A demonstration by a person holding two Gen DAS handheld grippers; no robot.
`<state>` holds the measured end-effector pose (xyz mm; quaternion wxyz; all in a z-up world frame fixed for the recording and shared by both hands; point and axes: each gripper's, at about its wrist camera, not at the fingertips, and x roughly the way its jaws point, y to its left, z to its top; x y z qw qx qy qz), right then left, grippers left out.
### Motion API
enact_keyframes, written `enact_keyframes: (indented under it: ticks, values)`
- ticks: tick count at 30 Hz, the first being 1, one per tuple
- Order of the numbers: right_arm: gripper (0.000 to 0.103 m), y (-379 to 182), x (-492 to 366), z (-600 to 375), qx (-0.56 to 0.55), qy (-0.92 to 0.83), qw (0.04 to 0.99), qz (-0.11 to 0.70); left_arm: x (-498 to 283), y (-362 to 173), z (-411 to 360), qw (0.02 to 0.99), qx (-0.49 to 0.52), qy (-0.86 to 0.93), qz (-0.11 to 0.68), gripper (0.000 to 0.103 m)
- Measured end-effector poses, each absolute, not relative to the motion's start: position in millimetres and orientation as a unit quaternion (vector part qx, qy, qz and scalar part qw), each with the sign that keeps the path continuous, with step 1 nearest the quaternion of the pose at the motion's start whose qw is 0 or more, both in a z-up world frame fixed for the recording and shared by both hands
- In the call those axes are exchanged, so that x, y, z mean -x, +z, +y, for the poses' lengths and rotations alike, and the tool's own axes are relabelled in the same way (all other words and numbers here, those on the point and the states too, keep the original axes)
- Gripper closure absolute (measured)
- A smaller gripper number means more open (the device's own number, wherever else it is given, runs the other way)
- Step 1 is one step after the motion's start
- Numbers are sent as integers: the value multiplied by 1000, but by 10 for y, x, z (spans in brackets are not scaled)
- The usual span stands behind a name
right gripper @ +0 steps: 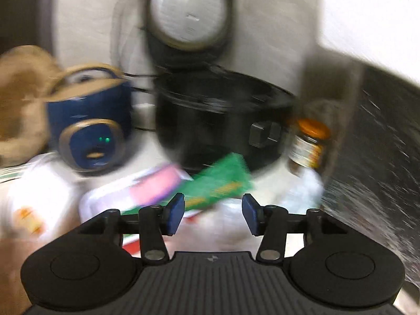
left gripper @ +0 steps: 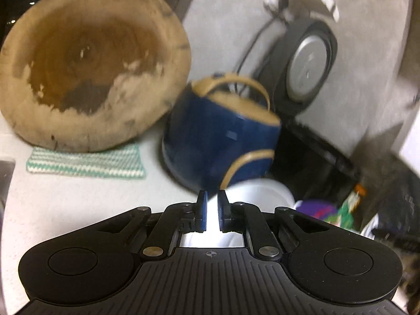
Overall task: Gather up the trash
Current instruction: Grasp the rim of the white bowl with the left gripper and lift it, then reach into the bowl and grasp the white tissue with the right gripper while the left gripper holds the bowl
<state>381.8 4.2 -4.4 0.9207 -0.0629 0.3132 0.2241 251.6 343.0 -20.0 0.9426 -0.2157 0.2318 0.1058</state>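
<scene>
In the left wrist view my left gripper (left gripper: 212, 197) has its blue pads nearly together, pinching a fold of a white plastic bag (left gripper: 260, 191) that bulges just beyond and under the fingers. Purple and green wrappers (left gripper: 328, 210) lie to its right. In the blurred right wrist view my right gripper (right gripper: 212, 202) stands open, nothing between its pads, just above a green wrapper (right gripper: 220, 181) and a pink wrapper (right gripper: 157, 183) lying on white plastic (right gripper: 225, 220). A white bag with orange print (right gripper: 36, 202) sits at the left.
A round wooden block (left gripper: 92, 63) leans on a green-and-white knitted cloth (left gripper: 86, 164). A blue appliance with tan trim (left gripper: 220, 136) stands beside a black cooker (right gripper: 223, 120) with its lid raised (right gripper: 189, 10). An orange-lidded jar (right gripper: 309, 144) stands by a dark wall.
</scene>
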Motion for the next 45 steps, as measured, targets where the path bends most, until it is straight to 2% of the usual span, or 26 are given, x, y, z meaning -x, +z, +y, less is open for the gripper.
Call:
enact_keyframes:
  ticks: [2, 6, 8, 14, 20, 24, 28, 31, 33, 36, 39, 45]
  values:
    - [46, 11, -3661, 185, 75, 255, 914, 306, -2473, -286, 3427, 939, 212, 111, 248, 91]
    - [41, 68, -3456, 464, 90, 291, 903, 302, -2400, -433, 3480, 927, 240, 104, 270, 91]
    - [30, 67, -3400, 600, 92, 303, 896, 313, -2374, -500, 3548, 919, 268, 99, 270, 90]
    - [21, -21, -3182, 891, 126, 296, 893, 315, -2522, -684, 3682, 903, 325, 97, 265, 87]
    - [21, -127, -3012, 852, 129, 293, 891, 322, -2749, -834, 3666, 906, 293, 118, 283, 87]
    - [21, -163, -2956, 684, 83, 295, 892, 333, -2950, -959, 3699, 906, 278, 112, 298, 86]
    - [21, -234, -2917, 590, 59, 298, 881, 362, -3089, -1110, 3791, 883, 333, 80, 320, 85]
    - [21, -286, -2861, 562, 66, 290, 884, 362, -3116, -1144, 3807, 867, 367, 36, 336, 78]
    - [22, -298, -2835, 545, 68, 284, 887, 357, -3086, -1127, 3800, 862, 378, 23, 336, 83]
    - [26, -271, -2816, 547, 65, 287, 891, 347, -2995, -1091, 3812, 850, 411, 22, 329, 84]
    - [26, -222, -2778, 609, 71, 299, 892, 331, -2849, -965, 3812, 857, 419, 0, 299, 94]
    - [29, -199, -2722, 865, 85, 345, 878, 320, -2565, -578, 3822, 876, 412, -31, 249, 94]
